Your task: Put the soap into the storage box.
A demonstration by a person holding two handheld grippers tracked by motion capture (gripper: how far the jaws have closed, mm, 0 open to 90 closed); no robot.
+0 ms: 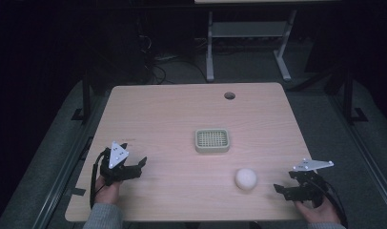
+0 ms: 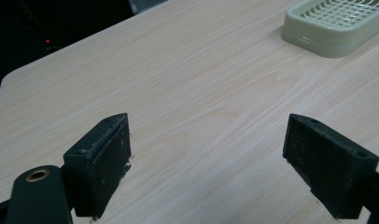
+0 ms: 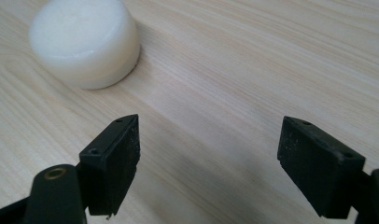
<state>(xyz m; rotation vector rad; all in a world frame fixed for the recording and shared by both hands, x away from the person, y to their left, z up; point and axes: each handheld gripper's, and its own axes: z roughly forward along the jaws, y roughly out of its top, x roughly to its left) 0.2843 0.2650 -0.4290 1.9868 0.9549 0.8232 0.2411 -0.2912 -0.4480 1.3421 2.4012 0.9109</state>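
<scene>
Both grippers idle, nothing held. Left gripper [image 1: 134, 168] sits low over the near-left part of the table [image 1: 172, 114], jaws spread wide with bare wood between them; in the left gripper view [image 2: 208, 154] the gap is empty and the pale green basket [image 2: 334, 25] is ahead and to the right, well apart. Right gripper [image 1: 283, 190] is at the near-right edge, jaws also spread wide and pointing left toward the white soap bar [image 1: 246, 179], which lies flat on the table near it, not touching. In the right gripper view [image 3: 208, 158] the soap bar [image 3: 85, 42] is ahead and left of the left jaw, clear of both pads, round with a flat top. Basket [image 1: 212, 140] sits mid-table, upright, grid bottom visible, apart from the soap bar, which lies nearer the person and to its right. Hands and grey sleeve cuffs visible at the bottom edge.
</scene>
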